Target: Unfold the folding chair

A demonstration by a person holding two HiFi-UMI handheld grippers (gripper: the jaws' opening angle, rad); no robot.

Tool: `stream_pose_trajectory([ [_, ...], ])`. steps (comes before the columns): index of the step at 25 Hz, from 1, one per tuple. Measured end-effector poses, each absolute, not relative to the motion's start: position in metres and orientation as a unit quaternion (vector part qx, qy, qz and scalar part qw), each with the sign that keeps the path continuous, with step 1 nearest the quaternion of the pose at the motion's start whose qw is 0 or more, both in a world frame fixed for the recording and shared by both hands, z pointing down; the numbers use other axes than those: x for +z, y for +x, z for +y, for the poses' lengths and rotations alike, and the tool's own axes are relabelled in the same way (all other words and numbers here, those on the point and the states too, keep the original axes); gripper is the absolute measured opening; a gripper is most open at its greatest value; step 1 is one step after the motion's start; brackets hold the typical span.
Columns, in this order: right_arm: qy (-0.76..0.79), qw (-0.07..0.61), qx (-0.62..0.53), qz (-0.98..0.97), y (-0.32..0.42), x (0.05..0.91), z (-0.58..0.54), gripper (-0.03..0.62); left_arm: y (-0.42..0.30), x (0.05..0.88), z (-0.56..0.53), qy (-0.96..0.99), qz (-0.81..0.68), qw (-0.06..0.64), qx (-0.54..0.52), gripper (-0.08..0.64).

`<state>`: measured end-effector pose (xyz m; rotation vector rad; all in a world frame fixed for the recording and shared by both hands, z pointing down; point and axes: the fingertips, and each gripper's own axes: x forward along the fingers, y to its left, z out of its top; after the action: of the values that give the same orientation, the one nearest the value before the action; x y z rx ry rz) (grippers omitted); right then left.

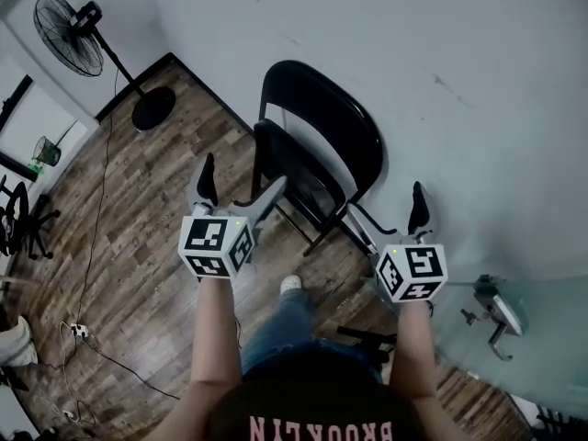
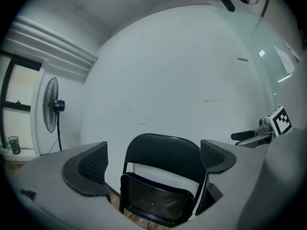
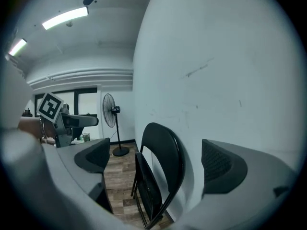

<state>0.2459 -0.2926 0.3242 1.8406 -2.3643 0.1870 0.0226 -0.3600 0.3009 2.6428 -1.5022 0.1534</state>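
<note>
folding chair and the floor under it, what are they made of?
Folding chair: likely painted black metal; thin tube frame, soft sheen on the curved backrest. Seat could be padded vinyl, unclear.
Floor: wood-look planks, possibly laminate; grain and plank seams show.

A black pedestal fan (image 1: 69,35) stands at the far left on the wood-pattern floor (image 1: 138,246) beside the white wall (image 1: 459,81), a thin cable (image 1: 96,219) runs to a power strip (image 1: 78,331) at near left, and a glass panel (image 1: 551,329) with a metal handle (image 1: 496,315) occupies the near right.
</note>
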Motion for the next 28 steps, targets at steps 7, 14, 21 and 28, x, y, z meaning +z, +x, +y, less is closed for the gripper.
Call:
stream_pose_trajectory([
  [7,0.628,0.116,0.082,-0.765,0.246,0.358,-0.349,0.572,0.029,0.338,-0.423,0.884,-0.452,0.087,0.077,0.571],
  [14,0.637,0.147,0.093,-0.751,0.243,0.382,-0.375,0.571,0.057,0.398,-0.451,0.908,-0.386,0.134,0.089,0.571],
  [21,0.64,0.171,0.089,-0.744,0.249,0.401,-0.391,0.571,0.094,0.472,-0.461,0.91,-0.342,0.202,0.117,0.569],
  [28,0.638,0.187,0.087,-0.742,0.258,0.414,-0.399,0.57,0.127,0.531,-0.468,0.9,-0.321,0.255,0.153,0.557],
])
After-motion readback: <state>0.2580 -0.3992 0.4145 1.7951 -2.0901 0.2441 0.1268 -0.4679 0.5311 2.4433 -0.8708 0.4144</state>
